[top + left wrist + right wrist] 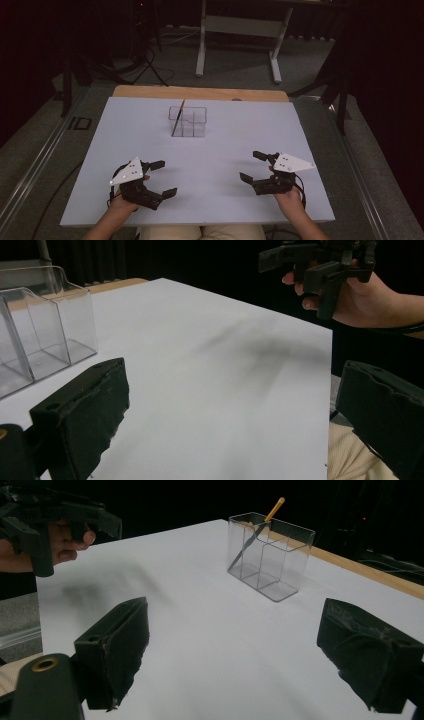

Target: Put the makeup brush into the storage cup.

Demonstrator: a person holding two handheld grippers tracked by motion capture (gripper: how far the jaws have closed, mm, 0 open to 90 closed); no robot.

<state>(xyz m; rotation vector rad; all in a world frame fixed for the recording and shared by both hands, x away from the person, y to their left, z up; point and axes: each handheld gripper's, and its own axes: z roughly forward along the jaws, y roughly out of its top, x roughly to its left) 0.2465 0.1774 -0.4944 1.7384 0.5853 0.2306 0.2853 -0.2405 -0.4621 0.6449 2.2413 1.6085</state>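
Left tongs (pixel 162 177) and right tongs (pixel 251 166) both wide, empty; clear plastic divided box (pixel 188 121) with thin yellow pencil (pixel 178 118) stands well beyond both, on white desk (pixel 215 165).

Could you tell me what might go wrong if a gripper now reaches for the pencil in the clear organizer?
The clear organizer looks light and stands free on the table, so a nudge could slide or tip it. The pencil leans at a slant, so it might pivot away as the open right gripper closes. Its narrow compartment leaves little room for wide jaws.
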